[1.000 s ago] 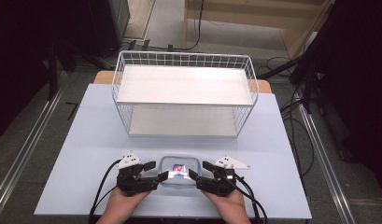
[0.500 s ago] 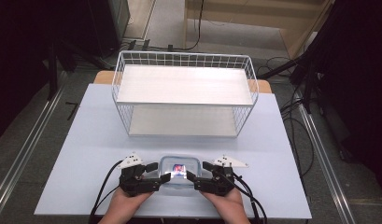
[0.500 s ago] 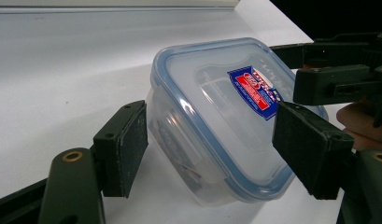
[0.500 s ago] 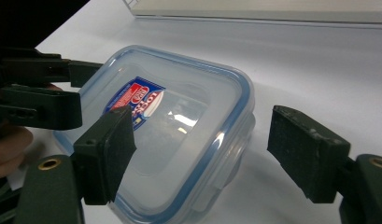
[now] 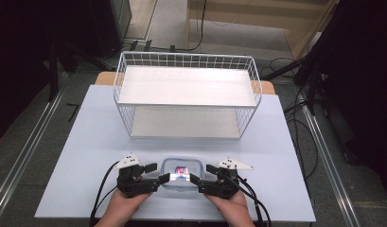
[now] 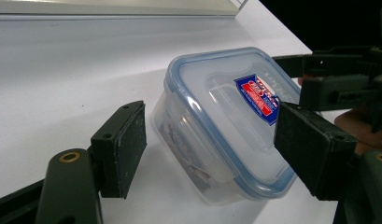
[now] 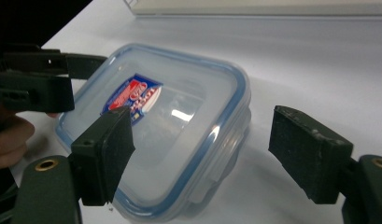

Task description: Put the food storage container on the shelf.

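Flanking a small clear container (image 5: 181,174) from both sides, the two grippers sit at the near edge of the table (image 5: 87,142), each held in one of the person's hands, which come in from below in the high view. The left gripper (image 5: 155,174) has its jaws spread wide, and in the left gripper view one pad lies on the table side of the container's wall while the other hangs over the lid; neither looks pressed against the plastic. The right gripper (image 5: 203,174) mirrors it, jaws likewise apart, one pad over the lid and the other out beyond the container's side. Judging by this symmetry, the person is lining up a two-sided hold, either to lift the box squarely or to work the latches on its edges; which one is meant cannot be told.

The container itself rests flat on the table, its lid with a blue seal ring (image 6: 216,135) in place, and a red and blue label (image 7: 132,98) sits on top. Something small shows through the wall, too blurred to name.

Farther back, well apart from the container, a white wire rack (image 5: 186,97) stands across the middle of the table, with a pale upper shelf (image 5: 186,87) and a lower board under it, both bare. It may be where the box is headed, though that is only a guess.
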